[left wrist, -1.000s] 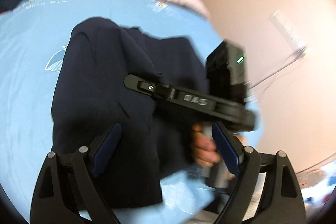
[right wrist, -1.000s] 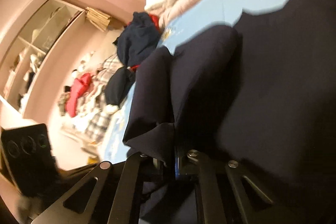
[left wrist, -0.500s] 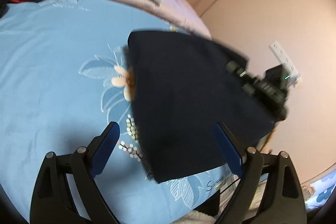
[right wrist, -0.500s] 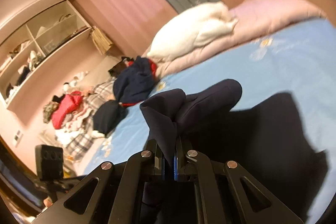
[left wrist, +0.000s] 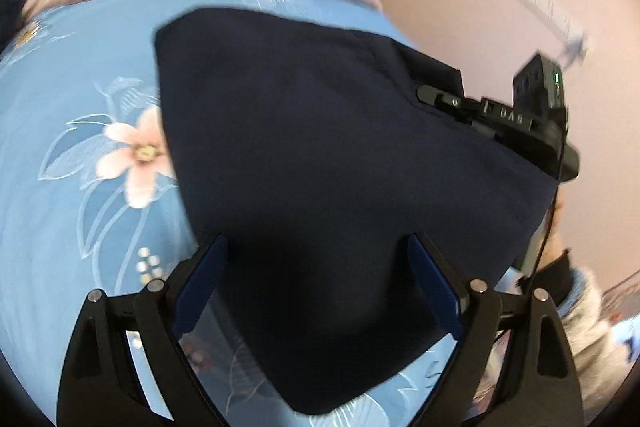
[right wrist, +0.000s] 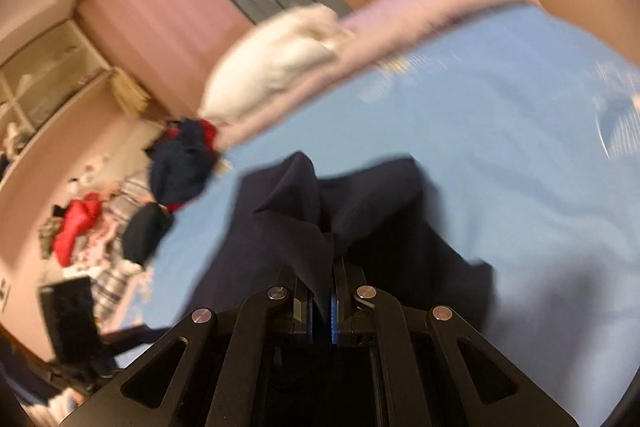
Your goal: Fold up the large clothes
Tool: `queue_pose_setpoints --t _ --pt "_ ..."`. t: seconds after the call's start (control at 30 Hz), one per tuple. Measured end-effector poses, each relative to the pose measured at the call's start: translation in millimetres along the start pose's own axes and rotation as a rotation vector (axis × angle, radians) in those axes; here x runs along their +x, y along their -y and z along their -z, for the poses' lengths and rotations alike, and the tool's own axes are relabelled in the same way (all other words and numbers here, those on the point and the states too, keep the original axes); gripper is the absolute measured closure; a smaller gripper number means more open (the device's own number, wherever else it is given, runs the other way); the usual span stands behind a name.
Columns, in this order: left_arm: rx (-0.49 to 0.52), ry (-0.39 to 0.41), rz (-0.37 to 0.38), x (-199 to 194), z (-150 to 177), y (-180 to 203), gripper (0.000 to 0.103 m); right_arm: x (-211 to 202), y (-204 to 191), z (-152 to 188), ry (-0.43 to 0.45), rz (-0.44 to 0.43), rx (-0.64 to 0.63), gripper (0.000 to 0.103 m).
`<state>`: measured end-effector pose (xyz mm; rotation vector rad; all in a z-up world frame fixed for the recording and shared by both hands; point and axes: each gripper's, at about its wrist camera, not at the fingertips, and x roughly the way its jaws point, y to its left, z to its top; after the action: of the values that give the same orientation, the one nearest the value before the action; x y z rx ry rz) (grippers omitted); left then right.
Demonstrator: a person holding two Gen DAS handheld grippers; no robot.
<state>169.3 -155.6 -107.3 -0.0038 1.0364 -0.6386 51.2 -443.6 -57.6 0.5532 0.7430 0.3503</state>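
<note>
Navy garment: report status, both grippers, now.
Right gripper shut on navy garment, corner pinched. Left gripper open, above the cloth, holding nothing. Garment spread on blue floral bedsheet. Nothing in the way.

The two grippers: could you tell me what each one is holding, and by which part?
The right gripper pinches a bunched fold of the navy garment. The left gripper is open, holding nothing.

Left tongs (left wrist: 316, 267) gape wide; right tongs (right wrist: 322, 291) are pinched together.
</note>
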Motion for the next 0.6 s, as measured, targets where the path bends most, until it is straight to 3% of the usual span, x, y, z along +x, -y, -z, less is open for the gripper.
queue_pose_setpoints --t 0.13,0.17,0.2,0.27,0.3,0.43,0.47,0.53,0.57,0.6 --pt "0.131 -0.096 -0.122 28 4 12 0.009 9 21 1 -0.04 -0.098 0.066 0.096" --pt "0.139 -0.099 -0.13 29 4 12 0.009 12 28 -3 -0.047 -0.146 0.1 0.087" --pt "0.142 -0.102 -0.127 29 3 12 0.008 14 31 -7 -0.05 -0.17 0.119 0.062" --pt "0.136 -0.107 -0.119 28 0 9 0.007 19 33 -17 -0.032 -0.202 0.151 0.028" --pt "0.134 -0.109 -0.119 29 -1 8 0.006 21 31 -22 -0.026 -0.222 0.155 0.027" --pt "0.141 -0.113 -0.127 36 -6 8 0.003 36 26 -41 -0.03 -0.237 0.14 0.027" --pt "0.146 -0.115 -0.129 39 -9 10 0.003 44 23 -45 -0.051 -0.226 0.13 0.032" --pt "0.155 -0.118 -0.134 45 -12 10 0.002 53 20 -52 -0.074 -0.18 0.097 0.054" --pt "0.153 -0.117 -0.134 45 -13 9 0.002 56 15 -54 -0.08 -0.141 0.056 0.079" --pt "0.145 -0.117 -0.131 46 -16 9 0.002 55 12 -54 -0.075 -0.111 0.012 0.097"
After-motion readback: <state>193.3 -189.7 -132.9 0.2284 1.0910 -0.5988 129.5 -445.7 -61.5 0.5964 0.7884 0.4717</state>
